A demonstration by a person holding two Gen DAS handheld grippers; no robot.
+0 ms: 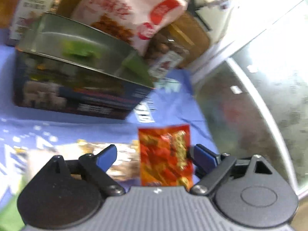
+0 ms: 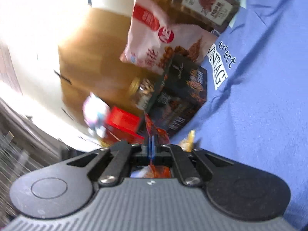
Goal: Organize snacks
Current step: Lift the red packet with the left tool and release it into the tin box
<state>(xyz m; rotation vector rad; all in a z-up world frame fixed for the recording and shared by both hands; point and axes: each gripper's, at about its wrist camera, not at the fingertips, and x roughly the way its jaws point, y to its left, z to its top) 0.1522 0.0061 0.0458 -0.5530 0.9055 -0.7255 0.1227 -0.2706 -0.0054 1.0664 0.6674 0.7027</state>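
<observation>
Packet: red snack packet (image 1: pixel 165 154) light, crinkly, slippery | right gripper (image 2: pixel 151 144) clenched on its edge | left gripper (image 1: pixel 152 154) released, box (image 1: pixel 77 92) at 11 o'clock

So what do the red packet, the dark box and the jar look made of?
Red packet: thin glossy plastic or foil film; it crinkles and shines. Dark box: printed cardboard, going by its flat faces and sharp edges. Jar: seemingly clear plastic or glass with a paper label; blur leaves that open.

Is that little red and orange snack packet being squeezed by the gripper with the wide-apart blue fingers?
No, the left gripper stands open, its blue fingers clear of the red packet between them.
</observation>
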